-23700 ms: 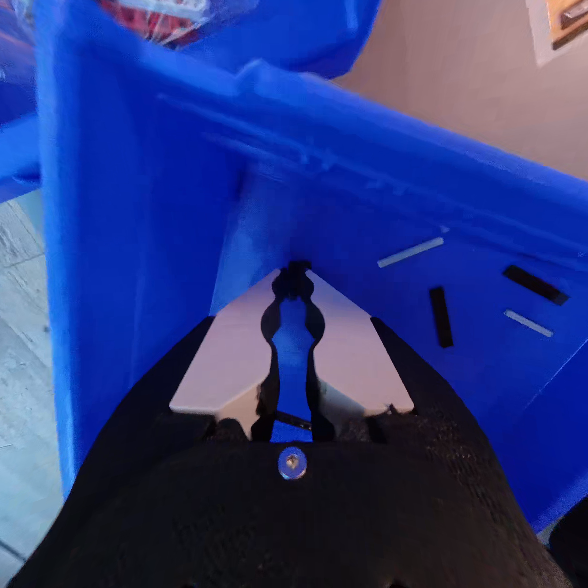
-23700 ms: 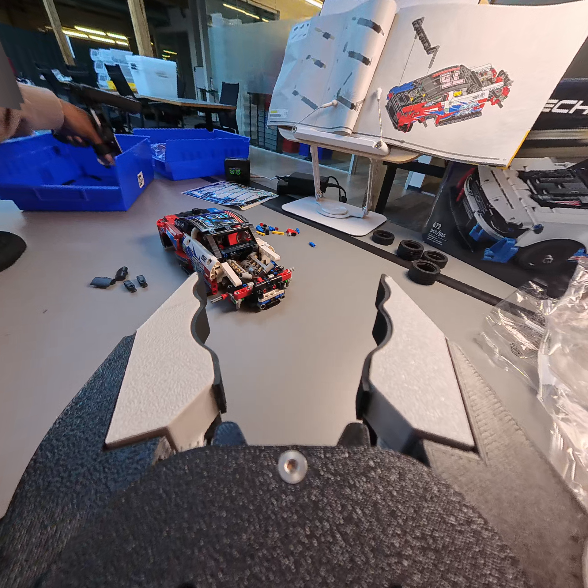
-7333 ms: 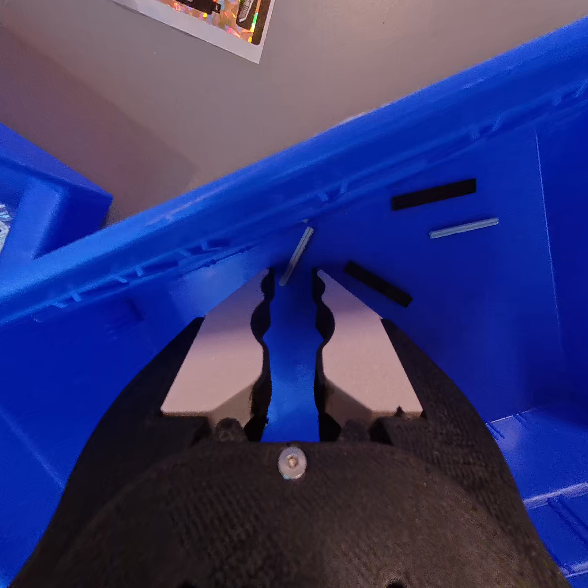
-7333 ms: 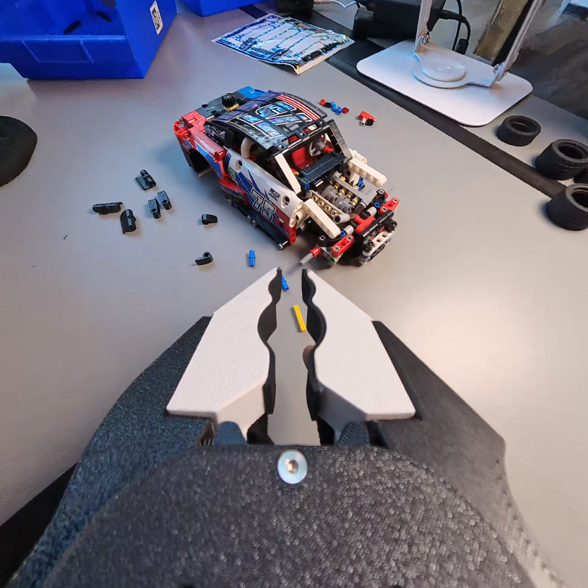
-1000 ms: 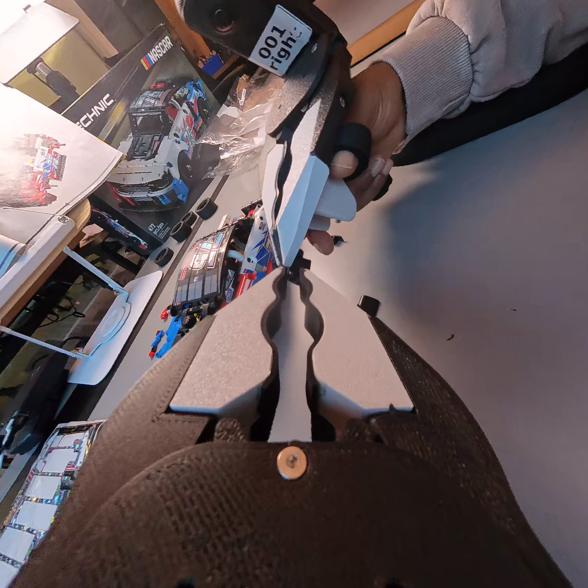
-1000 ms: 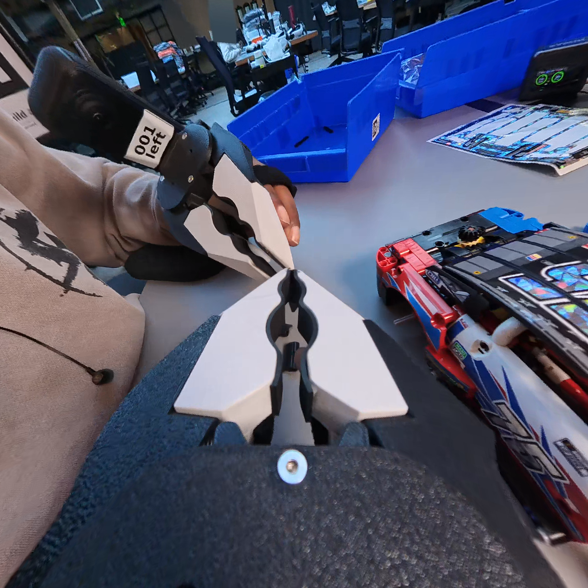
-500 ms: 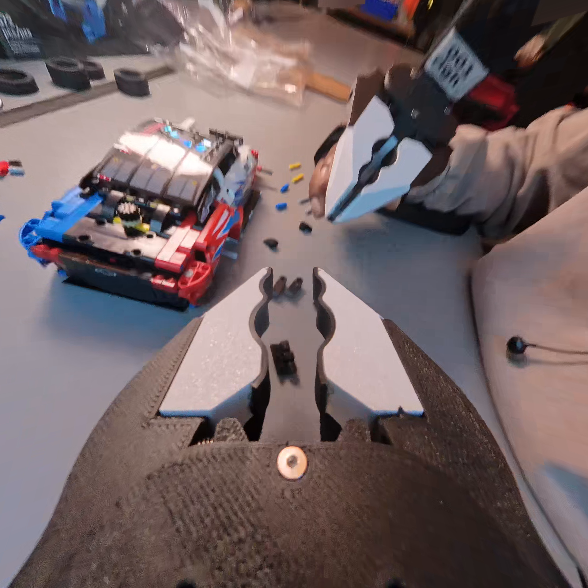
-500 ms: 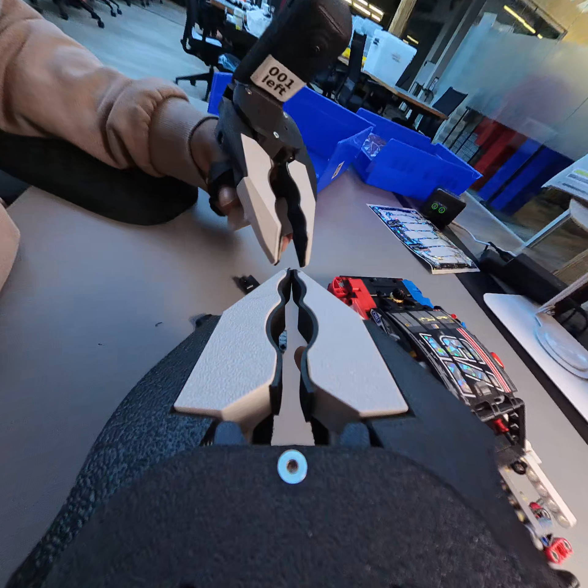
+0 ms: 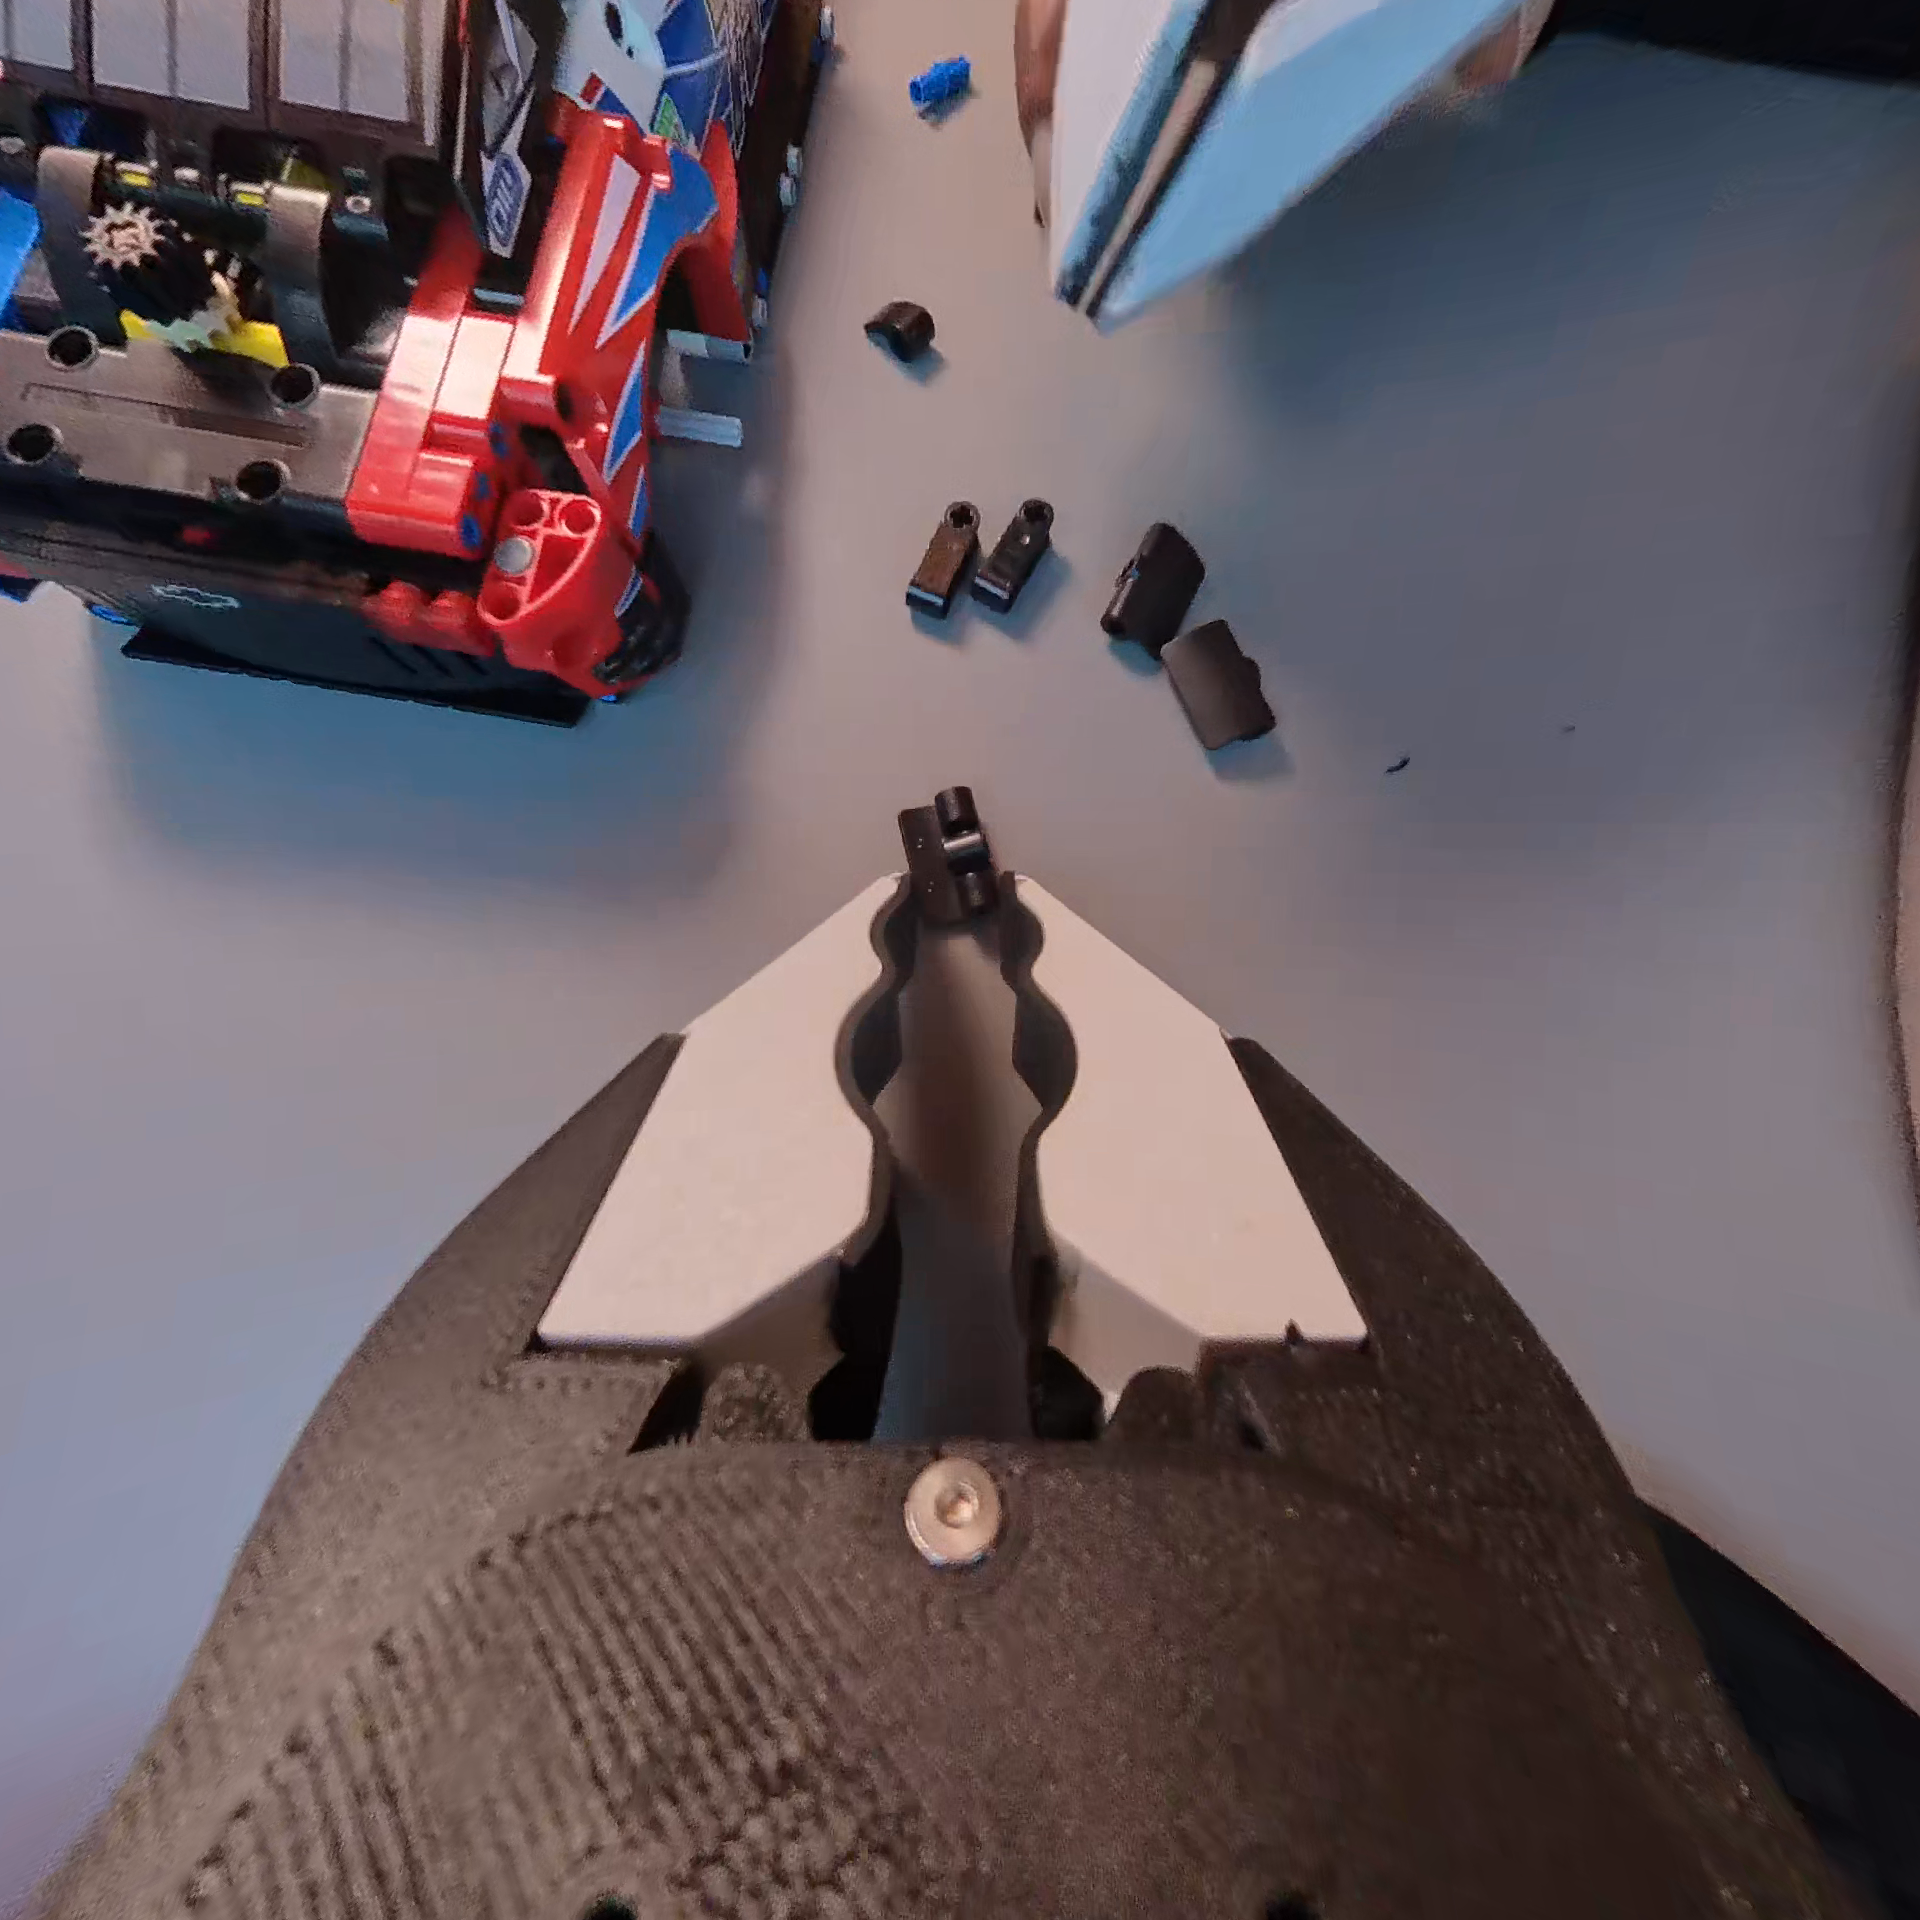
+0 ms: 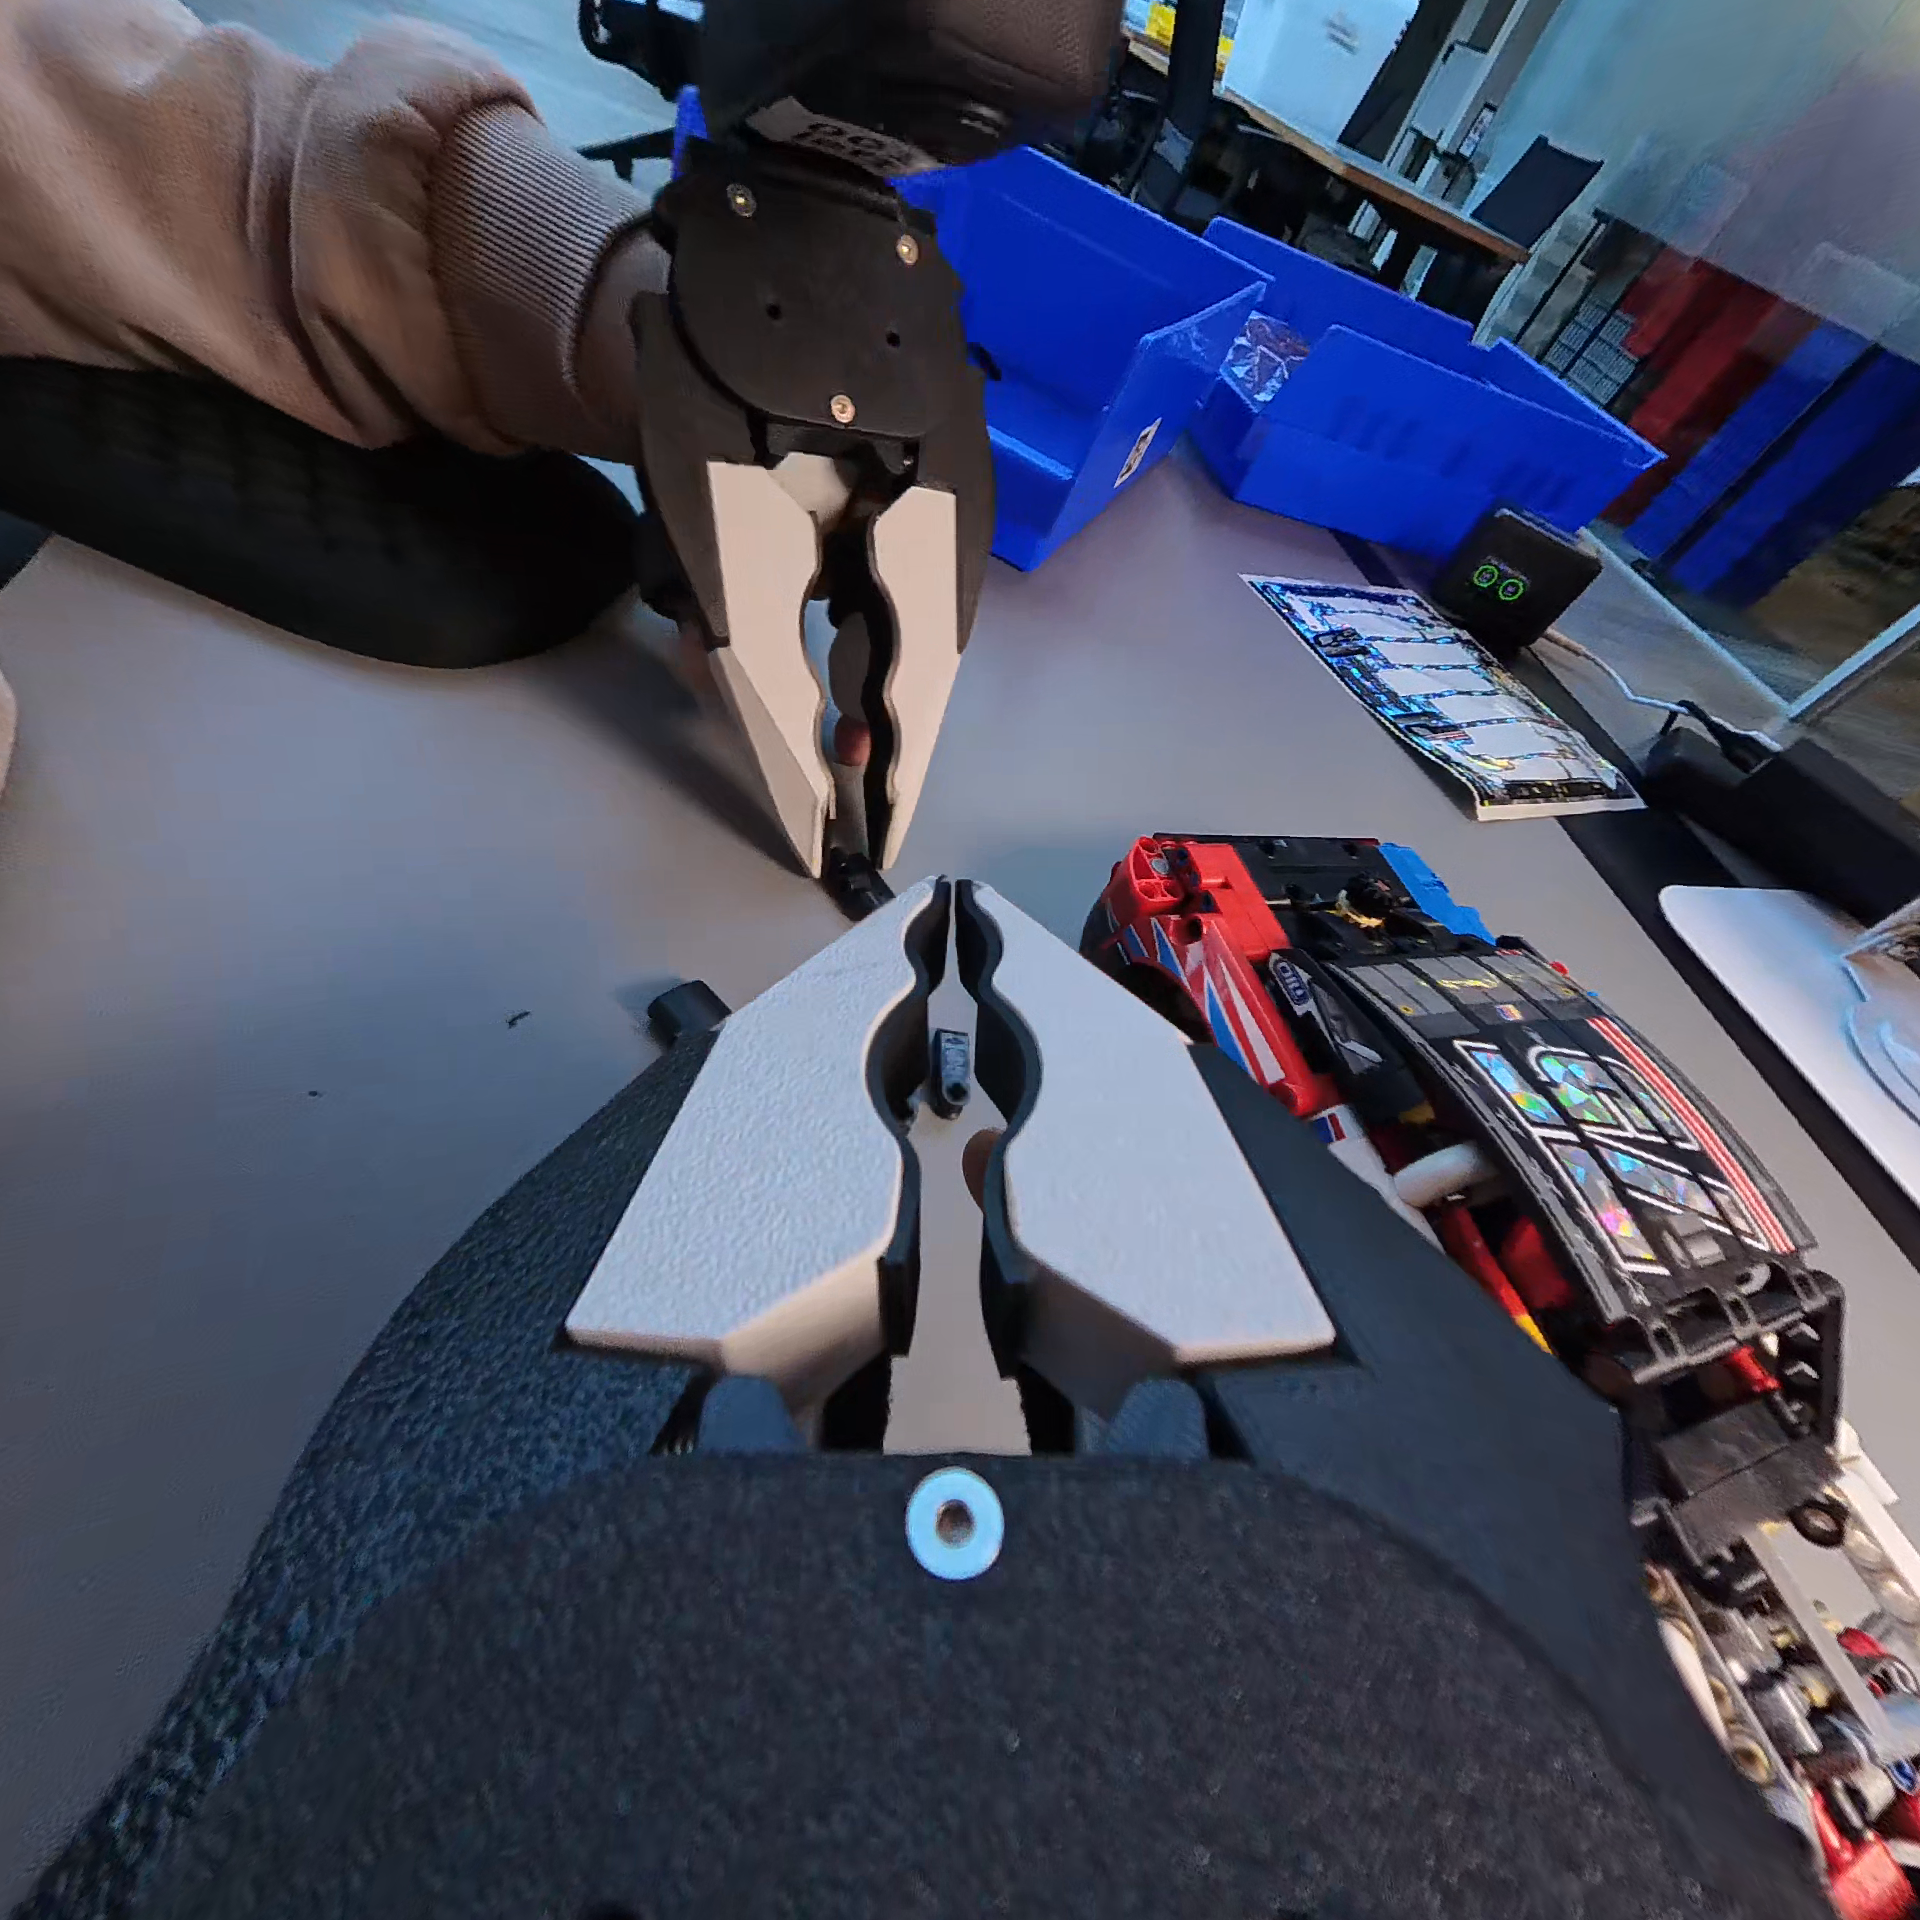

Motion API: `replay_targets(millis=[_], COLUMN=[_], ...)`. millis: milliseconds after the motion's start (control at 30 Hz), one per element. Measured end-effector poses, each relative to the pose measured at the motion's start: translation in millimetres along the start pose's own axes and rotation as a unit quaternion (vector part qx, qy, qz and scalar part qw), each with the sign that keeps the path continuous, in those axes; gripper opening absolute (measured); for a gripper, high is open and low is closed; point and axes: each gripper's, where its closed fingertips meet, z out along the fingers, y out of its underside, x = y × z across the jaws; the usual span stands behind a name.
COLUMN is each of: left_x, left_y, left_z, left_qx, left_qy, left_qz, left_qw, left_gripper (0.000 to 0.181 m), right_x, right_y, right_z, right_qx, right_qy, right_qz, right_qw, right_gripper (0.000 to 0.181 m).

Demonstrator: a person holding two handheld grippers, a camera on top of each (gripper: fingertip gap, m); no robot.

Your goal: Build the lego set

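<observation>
The partly built red, white and blue lego car (image 9: 416, 364) stands on the grey table; it also shows in the right wrist view (image 10: 1455, 1091). My left gripper (image 9: 954, 883) points down at the table and is shut on a small black connector (image 9: 948, 847). The right wrist view shows it (image 10: 852, 836) tips-down on that piece (image 10: 860, 883). My right gripper (image 10: 951, 888) is shut, tips nearly touching, with nothing visible between them; it hovers close to the left one. A black piece (image 10: 951, 1070) on the table shows through its finger gap.
Loose black pieces lie right of the car: two connectors (image 9: 977, 556), a block (image 9: 1153, 587), a flat panel (image 9: 1216, 686), a small one (image 9: 902, 330). A blue pin (image 9: 940, 81) lies farther off. Blue bins (image 10: 1091, 343), a sticker sheet (image 10: 1444, 696) and a white stand base (image 10: 1808, 997) are behind.
My left gripper has dropped to the table and closed on the black connector that lay between its open fingers. The right gripper stays shut and has come closer.
</observation>
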Motion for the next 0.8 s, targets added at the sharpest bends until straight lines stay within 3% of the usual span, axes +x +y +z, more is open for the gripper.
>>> replay_targets(millis=[67,200,400,433,533,633,700,800], left_x=[15.9,46.7,61.6,56.1,33.2,20.1,16.8,23.8], left_y=[-18.8,-64.3,-79.8,-82.2,-89.0,-98.9,-105.2,-108.1], left_z=[-3.7,-26.6,-33.8,-34.9,-39.8,-46.4,-49.6,-47.4], left_qx=[0.065,0.182,0.214,0.228,0.278,0.319,0.328,0.316], left_qy=[0.085,0.263,0.350,0.342,0.243,0.087,-0.001,-0.047], left_qz=[-0.066,-0.177,-0.230,-0.239,-0.194,-0.065,0.008,0.077], left_qw=[0.992,0.931,0.883,0.880,0.909,0.941,0.945,0.945], left_gripper=[0.013,0.013,0.012,0.007,0.028,0.031,0.031,0.029], right_x=[-8.5,-26.9,-41.2,-37.9,-19.2,-3.7,0.5,-2.6], right_y=[-1.7,-10.2,-19.5,-21.4,-31.1,-43.0,-42.8,-37.7], right_z=[1.5,2.9,-4.4,-5.4,-7.7,-13.1,-13.8,-9.5], right_qx=[0.003,0.017,0.038,0.042,0.058,0.107,0.127,0.117], right_qy=[-0.015,-0.043,-0.095,-0.099,-0.131,-0.197,-0.221,-0.229], right_qz=[-0.022,-0.069,-0.030,0.008,0.230,0.464,0.540,0.573], right_qw=[1.000,0.997,0.994,0.994,0.963,0.857,0.802,0.778], right_gripper=[0.004,0.024,0.005,0.004,0.004,0.003,0.003,0.003])
